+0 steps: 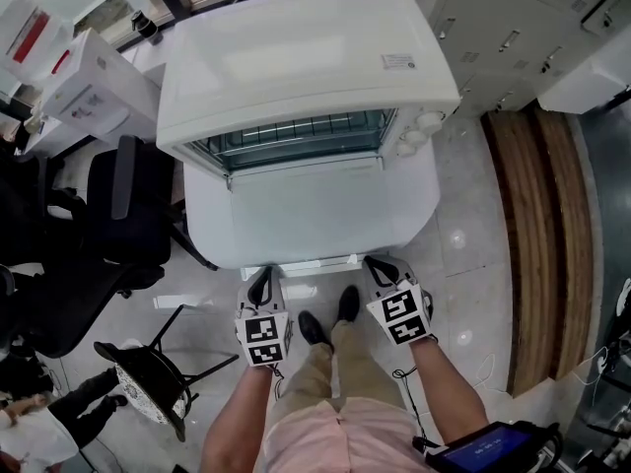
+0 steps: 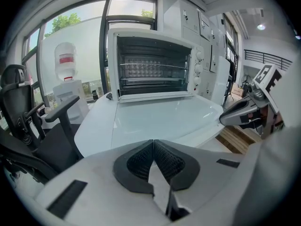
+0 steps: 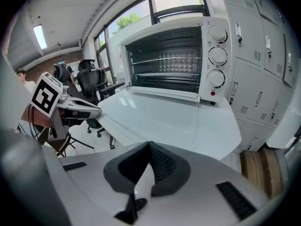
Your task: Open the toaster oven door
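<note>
Office chair: black, at the table's left side; shown also in the left gripper view.
Stool: on the floor below the office chair, left of the person's legs.
Left gripper: held low in front of the door's front edge, near its left corner. Tongs clenched, pads meeting at the tips, nothing between them. The head view does not show whether the tips touch the door.
Toaster oven: white, upright on the white table, centred ahead of the person.
Toaster oven door: open, folded down flat and level, glass pane facing up, hinged at the lower lip of the cavity. Its front edge points at the person and lies just ahead of both grippers.
Wire rack: inside the exposed cavity, level; plain in the right gripper view.
Shoes: on the floor between the two grippers.
Right gripper: near the door's right front corner, angled inward. Tongs clenched and empty; contact with the door cannot be told.
Control knobs: three, stacked in a column on the panel right of the cavity.
Wooden bench: on the floor, well right of the table.
Cabinets: grey, behind the bench.
</note>
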Demonstrator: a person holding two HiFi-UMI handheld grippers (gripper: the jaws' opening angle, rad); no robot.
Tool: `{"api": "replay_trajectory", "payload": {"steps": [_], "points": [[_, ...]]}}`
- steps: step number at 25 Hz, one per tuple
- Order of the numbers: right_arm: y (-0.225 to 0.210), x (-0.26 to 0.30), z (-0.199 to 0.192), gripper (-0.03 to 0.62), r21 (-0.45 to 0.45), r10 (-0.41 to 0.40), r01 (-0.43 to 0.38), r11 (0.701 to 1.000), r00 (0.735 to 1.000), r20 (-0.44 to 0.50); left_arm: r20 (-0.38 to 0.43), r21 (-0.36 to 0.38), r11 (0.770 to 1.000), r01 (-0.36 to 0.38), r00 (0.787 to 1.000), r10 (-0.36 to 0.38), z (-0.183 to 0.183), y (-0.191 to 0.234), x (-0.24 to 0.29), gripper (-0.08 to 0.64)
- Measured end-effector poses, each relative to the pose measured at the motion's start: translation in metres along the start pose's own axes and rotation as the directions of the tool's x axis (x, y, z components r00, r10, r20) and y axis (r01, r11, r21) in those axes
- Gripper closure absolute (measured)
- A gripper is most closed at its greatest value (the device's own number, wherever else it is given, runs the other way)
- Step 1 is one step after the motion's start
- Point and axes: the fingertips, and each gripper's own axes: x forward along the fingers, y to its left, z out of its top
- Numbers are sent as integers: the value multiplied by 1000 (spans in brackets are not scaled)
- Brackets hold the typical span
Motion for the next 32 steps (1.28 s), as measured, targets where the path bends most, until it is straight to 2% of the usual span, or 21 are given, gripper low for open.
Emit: {"api": "replay_trajectory", "payload": {"steps": [7, 10, 13, 17, 22, 25, 28, 30, 32], "points": [[-9, -14, 26, 591, -11, -34, 35, 999, 998, 46, 65, 23, 1000, -18, 998, 17, 29, 4, -16, 546], [-6, -30, 54, 591, -2, -36, 36, 999, 993, 109, 153, 9, 999, -34, 988, 32, 66, 7, -33, 546], [4, -53, 92, 591, 0, -38, 38, 999, 979, 198, 255, 9, 999, -44, 966, 40, 111, 7, -58, 546], [22, -94, 148, 591, 25, -49, 43, 999, 936, 348, 369, 6, 998, -69, 927, 62, 166, 12, -97, 546], [33, -156, 205, 591, -24, -90, 118, 993, 863, 498, 486, -27, 999, -25, 873, 35, 223, -2, -145, 546], [44, -183, 233, 591, -36, -105, 151, 988, 817, 567, 549, 13, 999, -35, 836, 22, 250, -4, -169, 546], [53, -198, 250, 591, -33, -113, 168, 985, 786, 608, 595, 52, 997, -48, 804, 7, 267, -4, -189, 546], [55, -205, 256, 589, -29, -115, 170, 985, 774, 623, 608, 47, 998, -43, 794, 5, 273, -5, -198, 546], [55, -209, 259, 591, -23, -120, 172, 985, 769, 628, 604, 34, 999, -34, 797, 7, 275, -5, -203, 546]]}}
